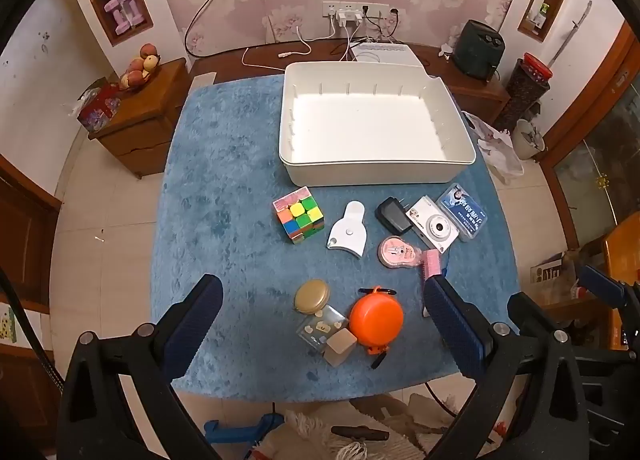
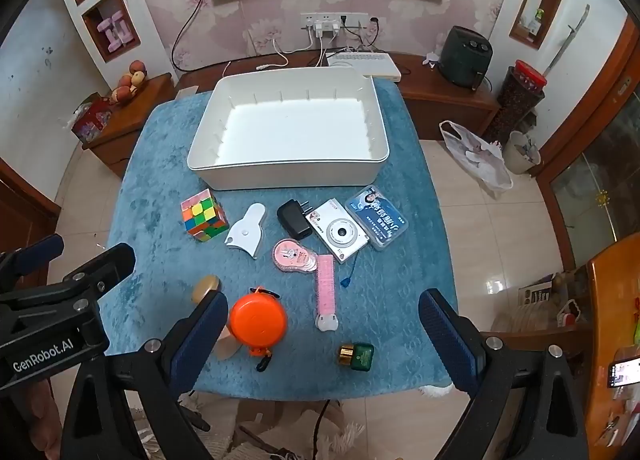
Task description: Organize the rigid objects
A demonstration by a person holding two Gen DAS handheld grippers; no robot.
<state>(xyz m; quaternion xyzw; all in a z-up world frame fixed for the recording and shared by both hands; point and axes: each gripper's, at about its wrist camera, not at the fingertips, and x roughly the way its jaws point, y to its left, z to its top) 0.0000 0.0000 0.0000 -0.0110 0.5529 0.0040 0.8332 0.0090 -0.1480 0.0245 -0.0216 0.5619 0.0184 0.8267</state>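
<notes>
We hold two grippers above a surface (image 2: 152, 188) covered with a fuzzy blue cloth, both tilted steeply downward. Our left gripper (image 1: 320, 324) has its jaws spread wide and holds nothing. Our right gripper (image 2: 320, 336) is likewise wide open and empty. Neither touches any object.

At the far side of the surface sits a large white bin (image 2: 288, 176), empty inside. Nothing has gone into it, so we judge the sorting has yet to begin.

In front of the bin, a row of small hard items lies on the cloth. From left to right we see a colourful puzzle cube (image 2: 203, 221), a flat white plastic piece (image 2: 246, 234), a black charger plug (image 2: 293, 219), a white compact camera (image 2: 338, 235) and a blue card case (image 2: 376, 217). The camera lies just beside the charger on one side and the card case on the other.

Nearer to us lie a pink oval case (image 2: 291, 256), a pink comb (image 2: 326, 290), a round orange container (image 2: 258, 320), a small green bottle with a gold cap (image 2: 358, 356), a gold round compact (image 1: 312, 296), a clear packet (image 1: 320, 330) and a tan block (image 1: 340, 346). The orange container sits close to the clear packet and the tan block.

The next move, as we judge it, calls for lowering one gripper over a near item, perhaps the orange container, closing on it, then carrying it to the bin. The crowded items nearby call for a careful approach.
</notes>
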